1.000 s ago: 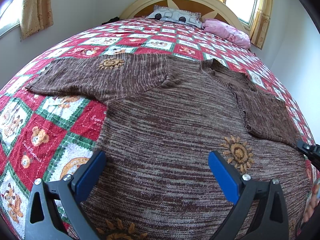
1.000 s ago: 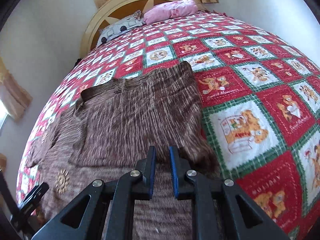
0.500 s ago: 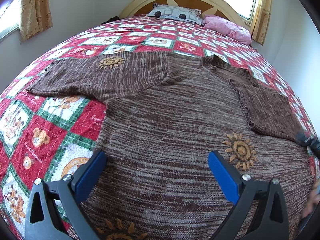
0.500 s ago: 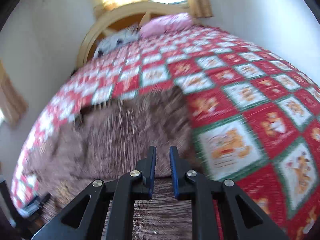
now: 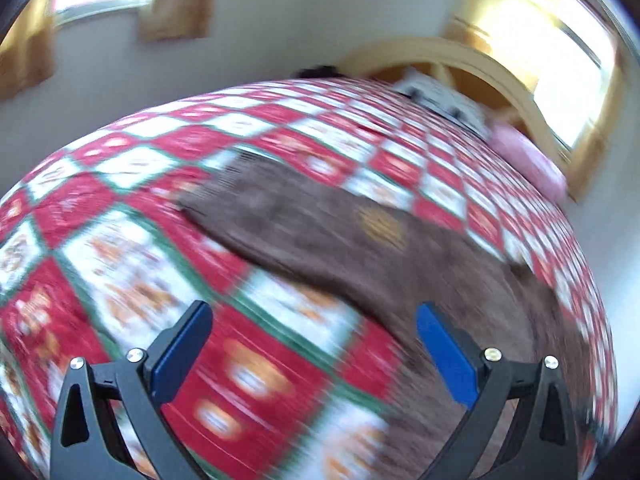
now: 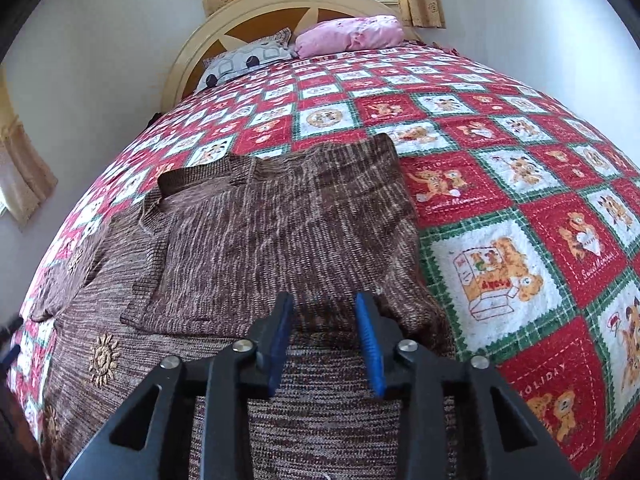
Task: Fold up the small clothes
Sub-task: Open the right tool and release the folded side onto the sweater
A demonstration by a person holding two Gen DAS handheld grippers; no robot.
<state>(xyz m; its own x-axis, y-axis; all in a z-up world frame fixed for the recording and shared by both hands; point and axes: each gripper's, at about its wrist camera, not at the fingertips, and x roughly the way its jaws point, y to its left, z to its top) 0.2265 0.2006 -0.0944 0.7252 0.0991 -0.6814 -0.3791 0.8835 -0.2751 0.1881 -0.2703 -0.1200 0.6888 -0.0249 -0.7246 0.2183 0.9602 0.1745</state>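
Note:
A brown knit sweater point(image 6: 256, 248) with orange sun patches lies flat on the bed. Its right sleeve point(image 6: 288, 216) is folded in over the body. Its left sleeve point(image 5: 304, 220) lies stretched out across the quilt, blurred in the left wrist view. My right gripper point(image 6: 326, 304) hovers over the sweater's lower part, just below the folded sleeve, with the jaws partly open and nothing between them. My left gripper point(image 5: 314, 320) is wide open and empty, over the quilt beside the outstretched sleeve.
The bed carries a red, white and green teddy-bear quilt point(image 6: 500, 208). A patterned pillow point(image 6: 248, 60) and a pink pillow point(image 6: 352, 36) lie against the arched headboard point(image 6: 256, 12). Walls and curtained windows surround the bed.
My right gripper has opened from shut and let go of the folded sleeve. My left gripper has swung fast to the left, from over the sweater's body toward the outstretched sleeve.

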